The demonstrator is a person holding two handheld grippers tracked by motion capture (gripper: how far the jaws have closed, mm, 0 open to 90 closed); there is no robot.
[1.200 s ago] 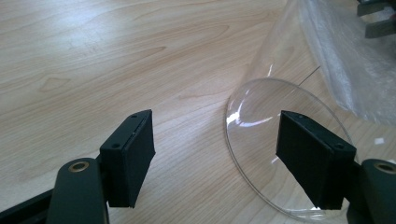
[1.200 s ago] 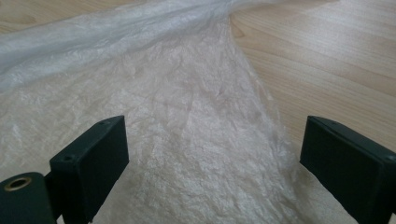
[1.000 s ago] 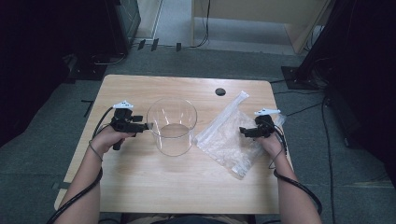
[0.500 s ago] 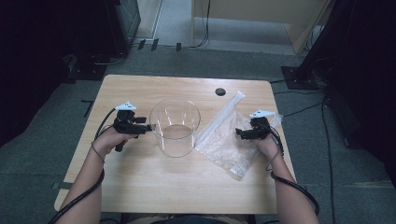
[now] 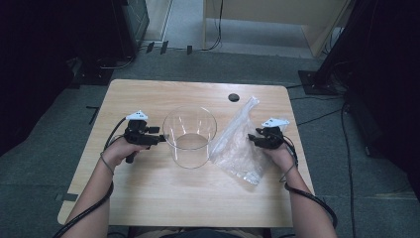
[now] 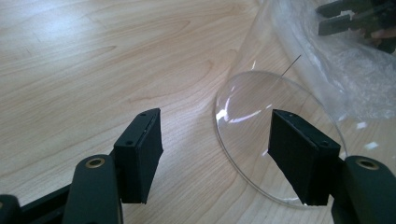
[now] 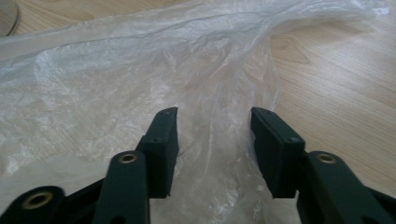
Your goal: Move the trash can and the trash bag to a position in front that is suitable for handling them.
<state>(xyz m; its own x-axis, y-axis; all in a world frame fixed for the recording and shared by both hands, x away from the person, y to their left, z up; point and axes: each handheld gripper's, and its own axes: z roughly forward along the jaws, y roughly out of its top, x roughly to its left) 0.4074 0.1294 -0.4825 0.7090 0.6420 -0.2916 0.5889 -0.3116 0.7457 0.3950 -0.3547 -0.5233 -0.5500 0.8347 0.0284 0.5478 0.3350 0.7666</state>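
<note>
On my left, my left gripper (image 5: 162,137) hangs released, jaws straddling the jar (image 5: 189,136) wall mid-table: clear, rigid, slick, breakable, best pinched at the rim. Rightward, my right gripper (image 5: 252,139) has just been closing, a fold of the bag (image 5: 236,148) between unpinched jaws: flimsy, light, crinkly.

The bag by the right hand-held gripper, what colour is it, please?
Clear, whitish bag; right gripper view.

From my station: even overhead light brightens the table (image 5: 148,198), dark surroundings fall to black; glare glints off the glass bowl (image 6: 261,116); close-up jaws blur softly.
</note>
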